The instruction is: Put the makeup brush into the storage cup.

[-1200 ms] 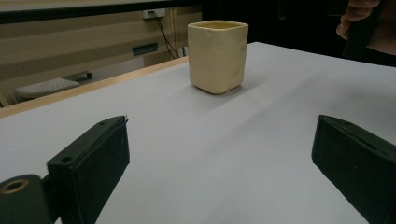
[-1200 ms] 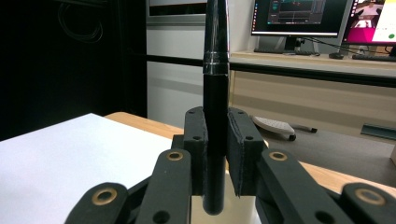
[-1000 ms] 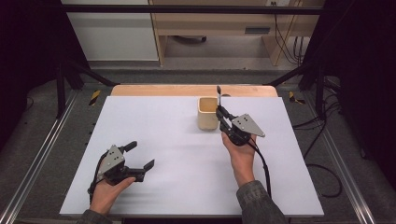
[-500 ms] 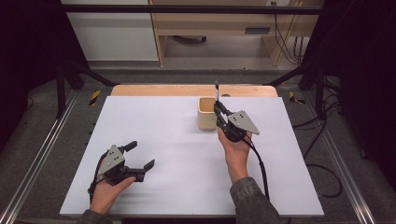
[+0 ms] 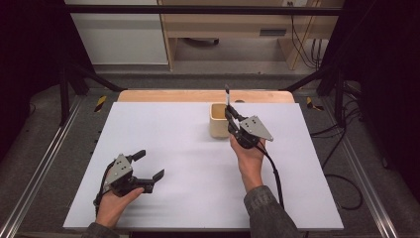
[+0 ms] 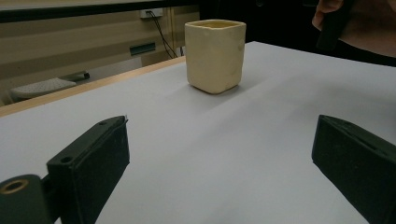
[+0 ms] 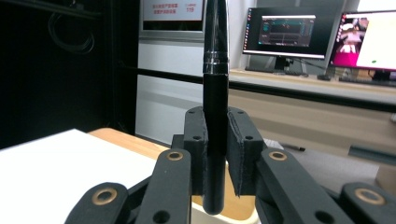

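Standing upright between the fingers of the right gripper, a black pen is clamped on both sides of its barrel. The pen is slim, round and glossy, with a thin silver ring partway up where the upper section meets the lower one. Its lower end hangs just below the fingers, over the pale rim of the cup, and its top runs out of the right gripper view.

From the high view the pen shows as a short dark stick with a lighter band near its top, rising from the right gripper just beside the cup's right edge. The cup is cream-coloured, squarish with rounded corners and an open top, and it stands on the white counter near the far edge. In the left gripper view the cup has slightly uneven, matte walls and a soft shadow at its base.

The left gripper rests low over the near left part of the counter, well apart from the cup. Its fingers stand wide apart with nothing between them but bare counter. The right hand holds its gripper from below, with the cable trailing back along the sleeve.
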`<state>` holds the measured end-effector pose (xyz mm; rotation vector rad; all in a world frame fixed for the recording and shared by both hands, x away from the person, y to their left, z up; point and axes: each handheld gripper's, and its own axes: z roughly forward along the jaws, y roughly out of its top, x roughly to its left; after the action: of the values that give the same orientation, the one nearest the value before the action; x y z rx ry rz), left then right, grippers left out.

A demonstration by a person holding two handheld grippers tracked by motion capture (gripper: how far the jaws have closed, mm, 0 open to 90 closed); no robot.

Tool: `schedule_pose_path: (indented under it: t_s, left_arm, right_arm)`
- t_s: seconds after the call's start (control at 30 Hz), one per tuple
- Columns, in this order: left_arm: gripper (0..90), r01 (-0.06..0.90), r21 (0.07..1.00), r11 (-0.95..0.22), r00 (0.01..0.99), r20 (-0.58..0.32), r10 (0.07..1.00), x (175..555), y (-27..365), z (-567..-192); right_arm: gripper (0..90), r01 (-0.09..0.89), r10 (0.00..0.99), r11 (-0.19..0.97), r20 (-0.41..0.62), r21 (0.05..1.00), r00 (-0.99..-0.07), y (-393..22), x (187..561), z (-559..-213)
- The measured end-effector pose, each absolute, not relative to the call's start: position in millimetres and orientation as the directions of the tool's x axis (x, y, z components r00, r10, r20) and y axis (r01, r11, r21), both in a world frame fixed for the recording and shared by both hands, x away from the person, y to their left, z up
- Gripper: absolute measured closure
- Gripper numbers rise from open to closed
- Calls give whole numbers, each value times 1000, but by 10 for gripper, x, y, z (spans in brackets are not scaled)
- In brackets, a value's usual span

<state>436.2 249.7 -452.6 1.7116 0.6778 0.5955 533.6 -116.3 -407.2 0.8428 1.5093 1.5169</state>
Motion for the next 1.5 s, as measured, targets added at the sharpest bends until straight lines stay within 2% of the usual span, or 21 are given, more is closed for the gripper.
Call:
schedule_pose_path:
  t_s: [0.37, 1.5]
  left_arm:
    - [37, 133, 972, -192, 708, 42, 705, 4367, 2490, -4532]
    - [36, 124, 972, -199, 714, 52, 698, 4369, 2464, -4534]
  right_arm:
    - [794, -137, 871, 147, -194, 980, -452, -1133, 5392, -4037]
    - [794, -135, 860, 168, -212, 976, -465, -1190, 5571, -4163]
